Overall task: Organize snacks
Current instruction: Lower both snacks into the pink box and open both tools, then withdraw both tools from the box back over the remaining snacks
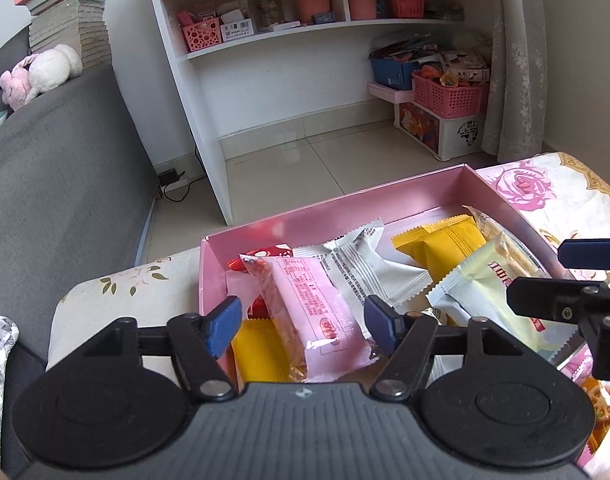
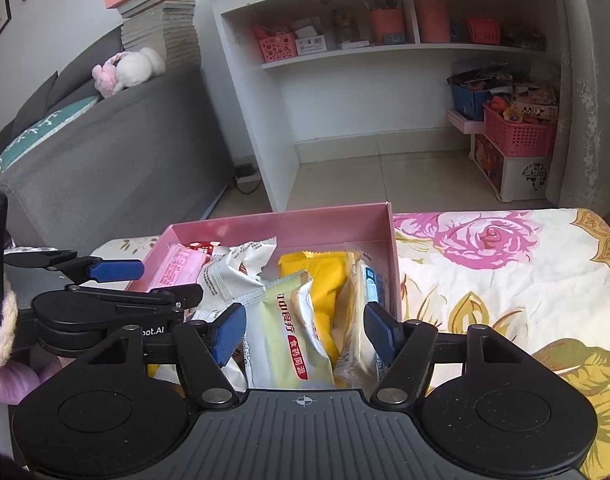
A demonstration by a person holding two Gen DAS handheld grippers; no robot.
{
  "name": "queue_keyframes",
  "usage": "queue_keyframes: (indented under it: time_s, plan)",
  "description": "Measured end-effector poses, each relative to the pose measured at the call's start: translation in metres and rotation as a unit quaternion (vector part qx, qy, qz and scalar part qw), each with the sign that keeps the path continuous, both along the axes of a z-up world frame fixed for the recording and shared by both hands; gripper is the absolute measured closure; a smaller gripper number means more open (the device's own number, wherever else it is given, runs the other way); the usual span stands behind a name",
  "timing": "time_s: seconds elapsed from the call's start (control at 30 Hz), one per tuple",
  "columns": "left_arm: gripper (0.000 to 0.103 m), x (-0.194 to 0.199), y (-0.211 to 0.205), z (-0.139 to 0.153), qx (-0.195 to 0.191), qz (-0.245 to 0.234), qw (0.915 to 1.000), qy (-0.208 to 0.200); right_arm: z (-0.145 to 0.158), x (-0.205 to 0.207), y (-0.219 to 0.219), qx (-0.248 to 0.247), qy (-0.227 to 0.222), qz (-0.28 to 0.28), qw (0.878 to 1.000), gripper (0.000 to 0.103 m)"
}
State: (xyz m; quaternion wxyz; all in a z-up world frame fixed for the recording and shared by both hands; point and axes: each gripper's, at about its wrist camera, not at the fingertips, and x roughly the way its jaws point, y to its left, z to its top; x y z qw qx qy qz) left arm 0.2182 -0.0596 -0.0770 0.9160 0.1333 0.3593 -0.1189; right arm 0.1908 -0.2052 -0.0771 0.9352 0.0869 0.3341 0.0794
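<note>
Left wrist view: my left gripper is wide open above the pink packet in the pink box. My right gripper, equally spread, straddles the pale green packet, holding nothing.

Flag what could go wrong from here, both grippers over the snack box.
1. The left gripper and right gripper hang open side by side over the pink box; they could collide.
2. The packets are piled loosely; closing on the pink packet might snag the white packet beside it.
3. The green packet overlaps the yellow packet, so a grasp could drag both.
</note>
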Motion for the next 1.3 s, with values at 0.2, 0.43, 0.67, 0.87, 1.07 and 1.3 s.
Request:
queue_keyframes:
  time_s: [0.2, 0.43, 0.67, 0.87, 1.07, 1.3]
  plan:
    - [0.03, -0.009, 0.003, 0.008, 0.001, -0.007, 1.0, -0.005, 0.007, -0.005, 0.001, -0.003, -0.008, -0.001, 1.0, 0.035]
    - [0.023, -0.02, 0.009, 0.014, -0.003, -0.005, 1.0, -0.007, 0.022, -0.016, 0.001, -0.01, -0.027, -0.001, 1.0, 0.033]
    - [0.017, -0.037, 0.015, 0.018, -0.012, 0.0, 0.9999, -0.002, 0.035, -0.032, 0.003, -0.02, -0.039, 0.0, 0.999, 0.03]
    - [0.011, -0.057, 0.019, 0.022, -0.018, -0.001, 0.9998, 0.006, 0.044, -0.05, 0.006, -0.03, -0.04, 0.005, 0.999, 0.025]
    - [0.008, -0.079, 0.024, 0.026, -0.028, 0.003, 0.9994, 0.021, 0.052, -0.07, 0.007, -0.031, -0.04, 0.01, 0.999, 0.019]
    - [0.001, -0.108, 0.033, 0.032, -0.049, 0.018, 0.9983, 0.027, 0.06, -0.092, 0.012, -0.039, -0.04, 0.022, 0.998, 0.014]
